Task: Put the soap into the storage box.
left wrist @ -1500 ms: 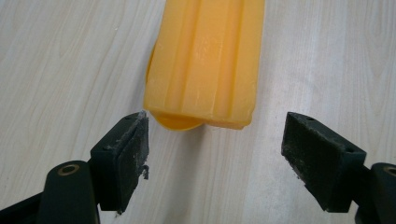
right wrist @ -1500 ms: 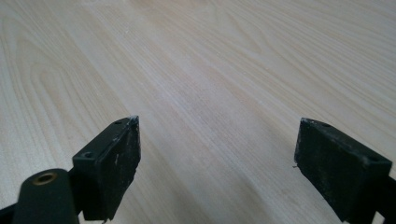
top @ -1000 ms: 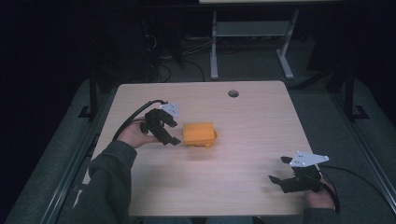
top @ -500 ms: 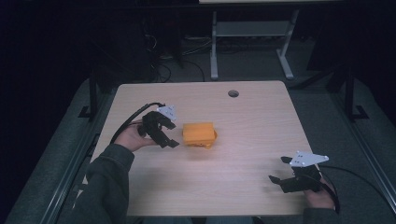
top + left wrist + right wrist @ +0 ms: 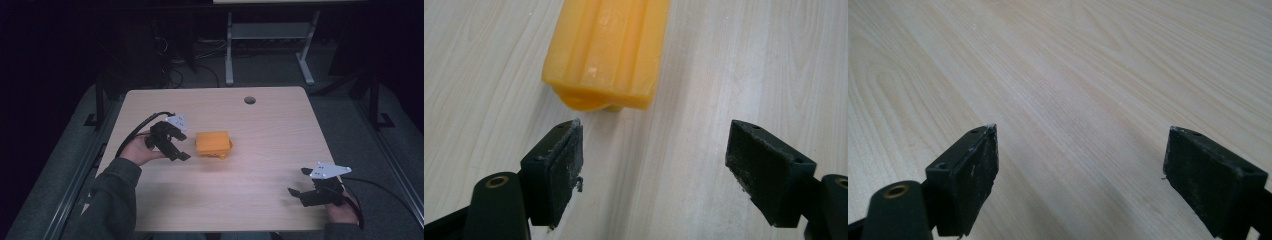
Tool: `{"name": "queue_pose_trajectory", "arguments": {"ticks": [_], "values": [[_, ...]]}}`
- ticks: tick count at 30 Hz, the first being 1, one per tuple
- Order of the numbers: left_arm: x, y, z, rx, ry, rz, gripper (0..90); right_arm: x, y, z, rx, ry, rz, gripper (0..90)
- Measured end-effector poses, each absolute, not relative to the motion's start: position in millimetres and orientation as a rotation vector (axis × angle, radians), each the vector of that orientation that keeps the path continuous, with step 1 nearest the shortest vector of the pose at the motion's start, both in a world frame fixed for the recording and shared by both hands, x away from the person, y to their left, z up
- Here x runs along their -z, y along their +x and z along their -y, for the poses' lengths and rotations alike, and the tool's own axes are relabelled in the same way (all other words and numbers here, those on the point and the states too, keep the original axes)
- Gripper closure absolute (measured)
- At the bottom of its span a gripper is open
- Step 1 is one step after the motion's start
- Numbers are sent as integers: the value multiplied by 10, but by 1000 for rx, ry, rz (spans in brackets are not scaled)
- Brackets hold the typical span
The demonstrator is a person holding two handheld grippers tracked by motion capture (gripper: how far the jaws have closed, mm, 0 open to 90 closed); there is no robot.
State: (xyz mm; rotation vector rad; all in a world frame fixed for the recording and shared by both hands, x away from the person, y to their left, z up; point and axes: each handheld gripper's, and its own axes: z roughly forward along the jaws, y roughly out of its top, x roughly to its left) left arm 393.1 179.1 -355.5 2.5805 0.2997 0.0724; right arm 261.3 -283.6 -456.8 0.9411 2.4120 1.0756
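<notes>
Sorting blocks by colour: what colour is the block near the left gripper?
Orange-yellow block; left gripper view shows it best.

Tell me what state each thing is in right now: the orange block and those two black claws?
Orange block: lying flat on the table, untouched, just ahead of the left gripper.
Left gripper: open, empty, aimed at the block.
Right gripper: open, empty, over bare wood near the table's front right corner.
</notes>
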Motion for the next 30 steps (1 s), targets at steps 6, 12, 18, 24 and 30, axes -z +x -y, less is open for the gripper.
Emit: {"name": "queue_pose_trajectory", "arguments": {"ticks": [6, 12, 18, 24, 30], "values": [[3580, 3901, -1820, -80, 2563, -308, 227, 4566, 2613, 2843, -1075, 946, -2407, 139], [3618, 3856, -1896, -81, 2553, -330, 225, 4568, 2614, 2840, -1071, 949, -2407, 139], [3657, 3804, -1941, -77, 2536, -342, 224, 4566, 2611, 2847, -1071, 958, -2396, 139], [3691, 3751, -1984, -86, 2524, -352, 224, 4563, 2604, 2849, -1067, 958, -2396, 139], [3709, 3681, -2050, -109, 2516, -359, 219, 4571, 2613, 2853, -1059, 958, -2396, 139]]}}
